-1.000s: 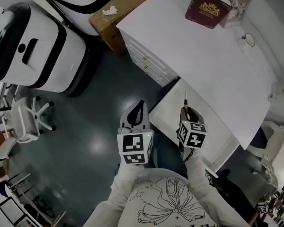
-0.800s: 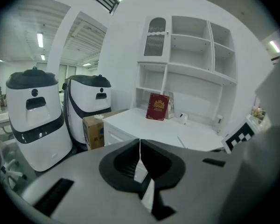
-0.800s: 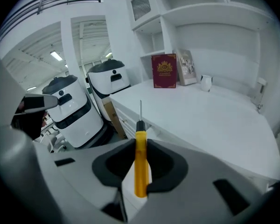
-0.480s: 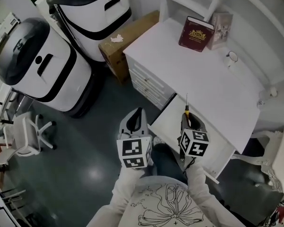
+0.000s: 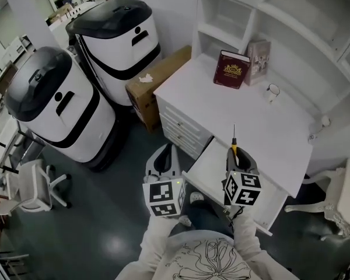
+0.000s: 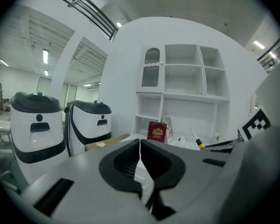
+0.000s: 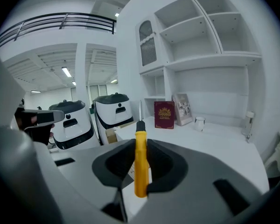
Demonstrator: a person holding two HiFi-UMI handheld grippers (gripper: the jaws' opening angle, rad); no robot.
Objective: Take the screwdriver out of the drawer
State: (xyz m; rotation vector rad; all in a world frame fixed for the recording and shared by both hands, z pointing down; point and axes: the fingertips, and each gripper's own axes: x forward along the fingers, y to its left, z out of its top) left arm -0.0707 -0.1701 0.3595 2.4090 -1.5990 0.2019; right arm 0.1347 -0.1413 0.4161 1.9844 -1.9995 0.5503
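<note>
Both grippers have risen since a second ago, lifting away from the open drawer (image 5: 210, 167). The right gripper (image 5: 235, 154) has its fingers clamped on the yellow handle of the screwdriver (image 7: 140, 167), held out of the drawer with its shaft pointing over the white worktop (image 5: 245, 115). The left gripper (image 6: 140, 148) has its fingers pressed together, holding nothing.

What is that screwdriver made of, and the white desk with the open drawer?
The screwdriver has a handle that looks like smooth yellow plastic, evenly coloured with a slight sheen. Its thin shaft looks like grey metal. The desk is probably matt white painted wood or board, though no grain shows.
</note>
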